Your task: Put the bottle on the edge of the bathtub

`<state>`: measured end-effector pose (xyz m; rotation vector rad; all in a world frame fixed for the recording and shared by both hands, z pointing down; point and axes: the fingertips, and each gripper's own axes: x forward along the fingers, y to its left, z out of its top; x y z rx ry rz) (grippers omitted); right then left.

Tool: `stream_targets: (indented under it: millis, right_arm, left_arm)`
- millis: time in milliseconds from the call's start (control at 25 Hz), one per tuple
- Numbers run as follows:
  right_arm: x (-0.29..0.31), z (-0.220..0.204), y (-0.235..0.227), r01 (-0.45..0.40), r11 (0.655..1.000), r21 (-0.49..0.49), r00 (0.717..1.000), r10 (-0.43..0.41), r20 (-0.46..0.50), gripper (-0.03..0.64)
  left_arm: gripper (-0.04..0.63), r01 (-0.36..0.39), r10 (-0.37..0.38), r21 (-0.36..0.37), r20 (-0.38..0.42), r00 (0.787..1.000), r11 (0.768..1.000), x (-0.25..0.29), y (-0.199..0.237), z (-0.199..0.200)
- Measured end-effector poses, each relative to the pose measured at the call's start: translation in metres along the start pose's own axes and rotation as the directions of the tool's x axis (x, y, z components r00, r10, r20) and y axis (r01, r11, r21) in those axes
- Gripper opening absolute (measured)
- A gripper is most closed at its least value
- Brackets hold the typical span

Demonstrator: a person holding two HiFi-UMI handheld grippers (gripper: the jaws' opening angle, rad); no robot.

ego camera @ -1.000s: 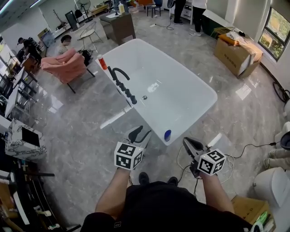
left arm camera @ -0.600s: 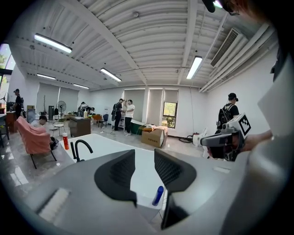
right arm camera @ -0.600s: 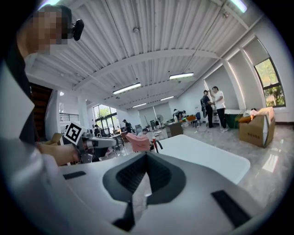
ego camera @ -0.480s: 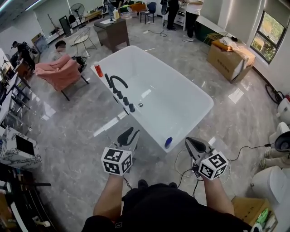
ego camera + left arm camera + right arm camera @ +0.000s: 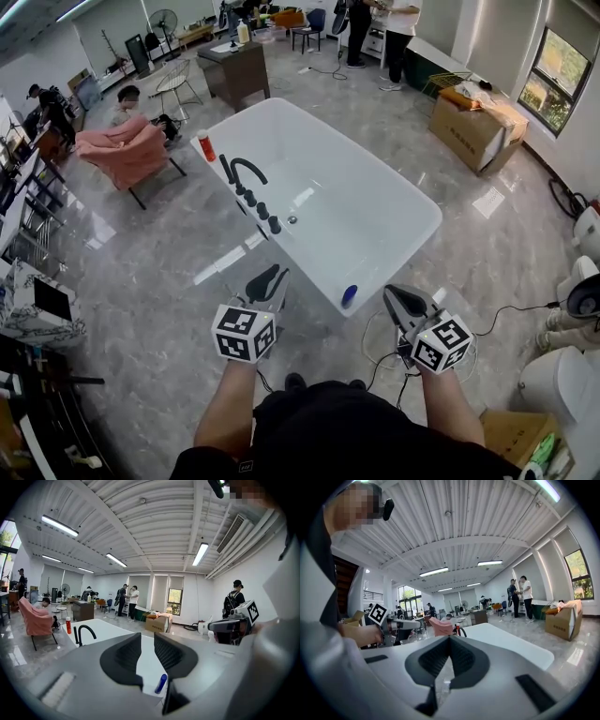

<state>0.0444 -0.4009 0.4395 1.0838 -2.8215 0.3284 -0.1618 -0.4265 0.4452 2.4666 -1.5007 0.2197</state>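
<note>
- The blue bottle (image 5: 348, 295) lies inside the white bathtub (image 5: 361, 220), at the end near the person.
- The left gripper (image 5: 267, 278) is up in the air. Its 2 fingers are a little apart and hold nothing.
- The right gripper (image 5: 401, 302) has its 2 fingers pressed together, empty.

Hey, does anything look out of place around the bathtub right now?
The blue bottle does: it lies tilted inside the bathtub at its near end, while the red bottle stands upright on the rim beside the faucet.
</note>
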Motion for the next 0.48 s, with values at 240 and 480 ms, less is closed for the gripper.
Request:
stream_targets:
  millis: [240, 480]
  right_arm:
    - [-0.009, -0.005, -0.001, 0.002, 1.0, 0.018, 1.0, -0.002, 0.004, 0.011]
    - [-0.015, -0.006, -0.002, 0.007, 1.0, 0.025, 1.0, -0.007, 0.01, 0.011]
  left_arm:
    - [0.091, 0.018, -0.018, 0.007, -0.007, 1.0, 1.0, -0.002, -0.014, -0.005]
    - [0.091, 0.02, -0.02, 0.007, 0.0, 1.0, 1.0, -0.004, -0.023, -0.001]
